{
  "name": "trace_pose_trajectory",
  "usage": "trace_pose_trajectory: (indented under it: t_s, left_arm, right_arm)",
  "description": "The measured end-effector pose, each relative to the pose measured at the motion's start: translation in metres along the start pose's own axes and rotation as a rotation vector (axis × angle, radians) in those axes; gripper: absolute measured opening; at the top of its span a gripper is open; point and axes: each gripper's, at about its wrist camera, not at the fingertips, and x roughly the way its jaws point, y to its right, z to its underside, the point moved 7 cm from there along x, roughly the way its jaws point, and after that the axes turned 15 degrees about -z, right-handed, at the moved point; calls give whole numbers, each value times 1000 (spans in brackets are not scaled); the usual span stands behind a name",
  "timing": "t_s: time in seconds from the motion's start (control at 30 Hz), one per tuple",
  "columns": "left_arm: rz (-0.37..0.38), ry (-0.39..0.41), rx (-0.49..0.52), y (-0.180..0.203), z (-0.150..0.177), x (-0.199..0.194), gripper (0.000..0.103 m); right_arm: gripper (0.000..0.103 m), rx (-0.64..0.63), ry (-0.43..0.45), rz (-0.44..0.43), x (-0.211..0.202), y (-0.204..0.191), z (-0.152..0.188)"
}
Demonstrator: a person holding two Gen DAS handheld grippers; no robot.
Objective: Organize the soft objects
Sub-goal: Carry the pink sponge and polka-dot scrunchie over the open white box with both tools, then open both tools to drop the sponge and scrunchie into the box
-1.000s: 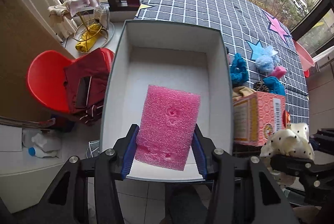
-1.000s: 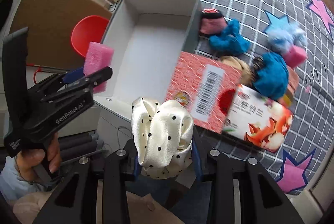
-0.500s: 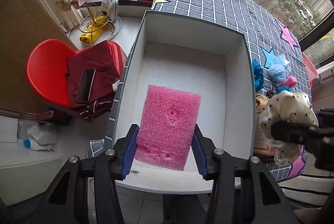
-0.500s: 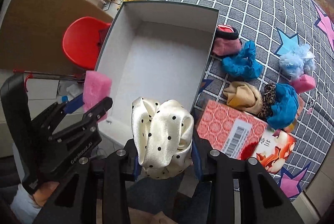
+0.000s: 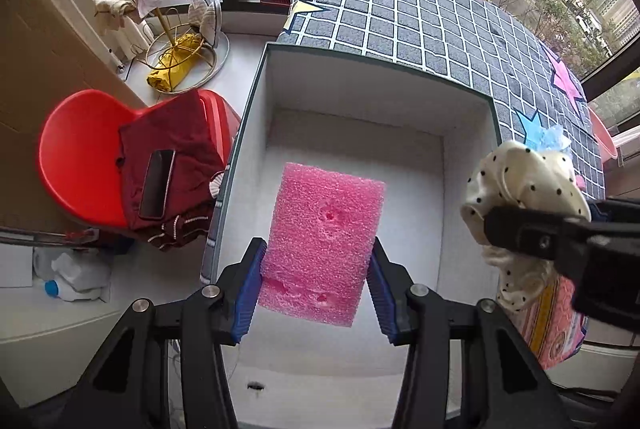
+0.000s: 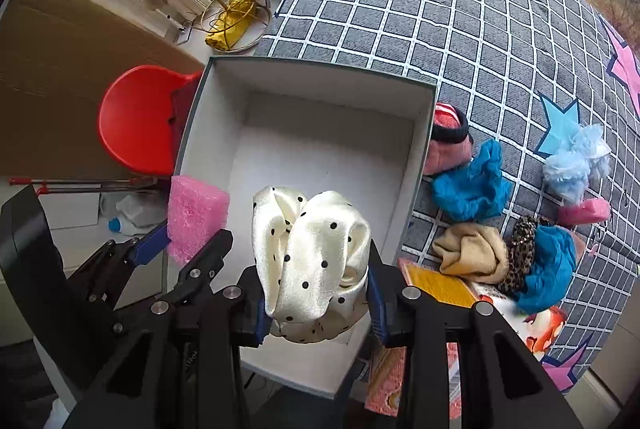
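A grey checked cloth with stars covers the worktop and carries a large open white cardboard box, empty inside, probably the collecting bin. Above it the left gripper pinches a pink foam block by its sides, poised to drop it in. Beside it the right gripper clasps a cream polka-dot satin scrunchie over the box's near edge, seemingly next.
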Motion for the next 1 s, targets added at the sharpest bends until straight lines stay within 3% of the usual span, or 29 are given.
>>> trace_pose_trajectory:
  t_s: [0.5,1.0]
  left_arm:
    - [-63,21,63,14,-54,24,53]
    - [-64,8,79,22,-61,31,53]
  right_arm:
    - [39,110,61,2,3,23,-32]
    - [39,133,56,4,9,33,-39]
